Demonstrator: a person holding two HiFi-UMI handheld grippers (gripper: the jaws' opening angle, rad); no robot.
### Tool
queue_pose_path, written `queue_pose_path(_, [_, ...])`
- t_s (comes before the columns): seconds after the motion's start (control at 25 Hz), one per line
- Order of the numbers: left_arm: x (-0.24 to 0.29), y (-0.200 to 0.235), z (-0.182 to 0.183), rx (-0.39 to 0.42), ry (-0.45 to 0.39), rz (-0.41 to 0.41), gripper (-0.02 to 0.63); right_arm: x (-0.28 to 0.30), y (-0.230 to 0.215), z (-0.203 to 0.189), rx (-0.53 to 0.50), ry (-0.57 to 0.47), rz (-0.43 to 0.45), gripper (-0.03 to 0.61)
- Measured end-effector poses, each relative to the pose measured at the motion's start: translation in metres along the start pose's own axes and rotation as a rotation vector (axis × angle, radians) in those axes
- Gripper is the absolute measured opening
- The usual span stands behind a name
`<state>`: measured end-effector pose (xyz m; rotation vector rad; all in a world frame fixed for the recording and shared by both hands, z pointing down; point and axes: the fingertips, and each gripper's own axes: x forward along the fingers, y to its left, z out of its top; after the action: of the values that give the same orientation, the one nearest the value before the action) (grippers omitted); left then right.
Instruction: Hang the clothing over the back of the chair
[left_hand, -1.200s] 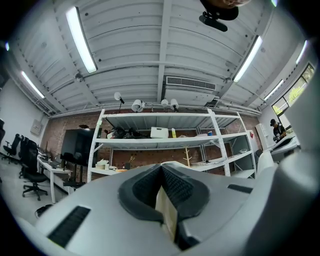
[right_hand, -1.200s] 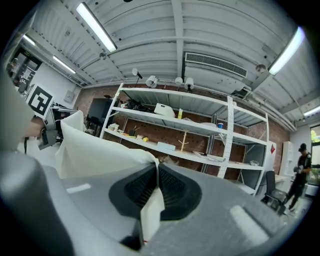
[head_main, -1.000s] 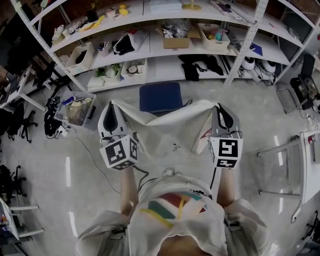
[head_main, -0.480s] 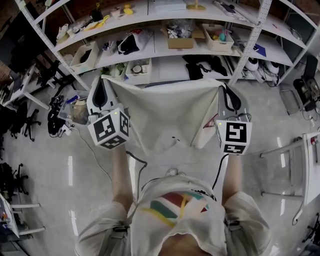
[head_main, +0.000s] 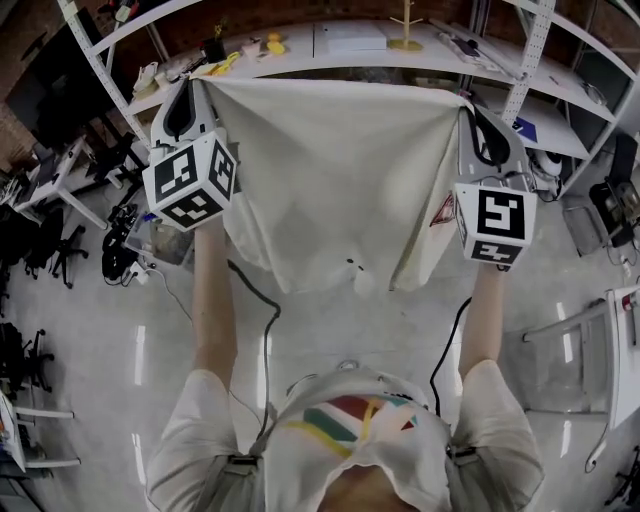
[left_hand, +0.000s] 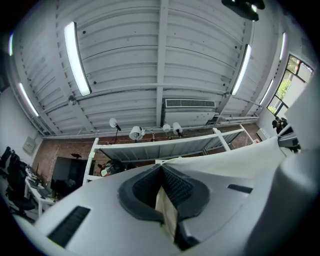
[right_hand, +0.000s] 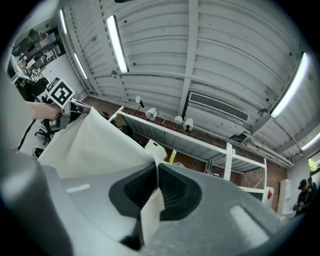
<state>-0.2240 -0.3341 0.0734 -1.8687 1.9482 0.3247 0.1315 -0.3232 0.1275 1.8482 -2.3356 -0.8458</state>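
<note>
A cream garment hangs spread out flat between my two grippers, held high in front of the shelves in the head view. My left gripper is shut on its upper left corner and my right gripper on its upper right corner. In the left gripper view the pads pinch a fold of cloth and point up at the ceiling. The right gripper view shows the same: cloth is clamped between the pads, and the garment stretches away to the left. The chair is hidden behind the garment.
White shelving full of boxes and small items runs across the back. A bin on a cart and office chairs stand at the left. A white table is at the right. Cables trail on the glossy floor.
Both grippers have risen together with the garment, which is now stretched wider and higher. It now covers the blue chair seat that showed a second ago.
</note>
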Motion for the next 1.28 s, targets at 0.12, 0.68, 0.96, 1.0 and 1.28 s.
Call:
queue_pose_path(0.12, [0.026, 0.008, 0.021, 0.017, -0.022, -0.008, 0.013, 0.017, -0.012, 0.026, -0.038, -0.044, -0.017, 0.011])
queue_pose_path(0.68, [0.075, 0.028, 0.014, -0.011, 0.023, -0.010, 0.013, 0.068, -0.013, 0.048, -0.102, -0.043, -0.001, 0.011])
queue_pose_path(0.96, [0.076, 0.023, -0.038, -0.006, 0.115, -0.017, 0.012, 0.082, 0.007, -0.007, -0.114, 0.068, 0.036, 0.011])
queue_pose_path(1.0, [0.076, 0.023, -0.046, -0.007, 0.129, -0.018, 0.012, 0.084, 0.011, -0.014, -0.119, 0.085, 0.043, 0.011])
queue_pose_path(1.28, [0.073, 0.027, -0.097, -0.005, 0.210, -0.021, 0.014, 0.089, 0.036, -0.055, -0.154, 0.172, 0.087, 0.011])
